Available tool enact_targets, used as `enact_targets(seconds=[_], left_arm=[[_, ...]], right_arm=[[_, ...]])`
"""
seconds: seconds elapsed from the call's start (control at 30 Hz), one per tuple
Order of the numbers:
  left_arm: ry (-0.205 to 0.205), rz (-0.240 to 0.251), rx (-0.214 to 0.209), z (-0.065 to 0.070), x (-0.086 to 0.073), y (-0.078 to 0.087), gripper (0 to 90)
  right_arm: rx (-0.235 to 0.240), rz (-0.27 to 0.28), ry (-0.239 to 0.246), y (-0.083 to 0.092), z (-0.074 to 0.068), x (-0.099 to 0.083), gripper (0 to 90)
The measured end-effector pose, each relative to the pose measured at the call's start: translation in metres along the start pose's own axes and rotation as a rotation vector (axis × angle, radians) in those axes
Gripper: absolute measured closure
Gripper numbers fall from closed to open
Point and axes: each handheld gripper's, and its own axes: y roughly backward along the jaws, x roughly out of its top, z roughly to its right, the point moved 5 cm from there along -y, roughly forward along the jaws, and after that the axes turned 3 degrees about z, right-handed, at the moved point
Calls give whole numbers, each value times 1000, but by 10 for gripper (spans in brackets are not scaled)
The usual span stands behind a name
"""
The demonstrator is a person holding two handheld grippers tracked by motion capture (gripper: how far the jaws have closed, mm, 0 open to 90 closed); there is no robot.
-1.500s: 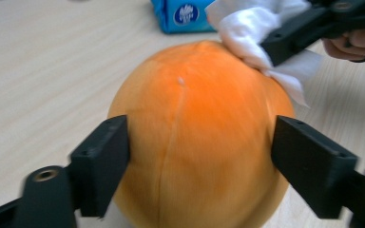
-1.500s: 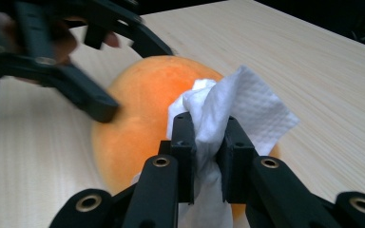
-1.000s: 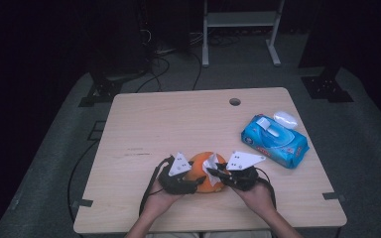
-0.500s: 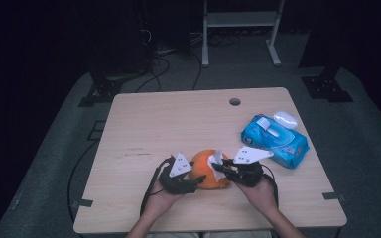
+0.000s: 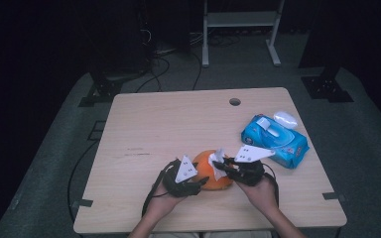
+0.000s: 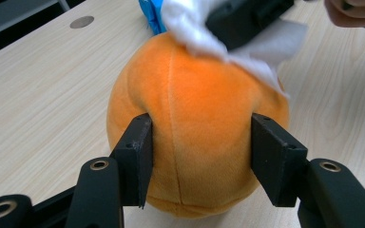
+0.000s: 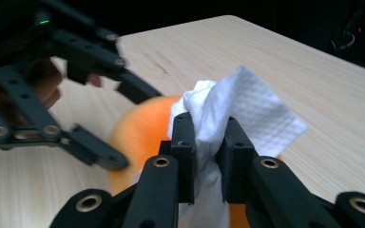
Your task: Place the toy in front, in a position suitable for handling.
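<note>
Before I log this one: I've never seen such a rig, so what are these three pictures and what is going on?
A person at a table holds a hand-held claw in each hand. One picture looks down from above; the other two come from cameras riding on each claw. The left claw, whose jaws have just been closing, pinches an orange plush ball on both sides. The right claw is shut on a white wipe resting on top of the ball. A blue wipes pack lies toward the table's right edge, with a small white object beside it.
</note>
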Motion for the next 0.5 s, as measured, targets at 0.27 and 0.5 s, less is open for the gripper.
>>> enact_targets(seconds=[0.27, 0.5], left_arm=[[-47, 9, 5, 6, 3, 1, 456], [-44, 19, -5, 6, 3, 1, 425]], right_arm=[[32, -8, 42, -6, -11, 6, 781], [-78, -31, -43, 10, 31, -9, 780]])
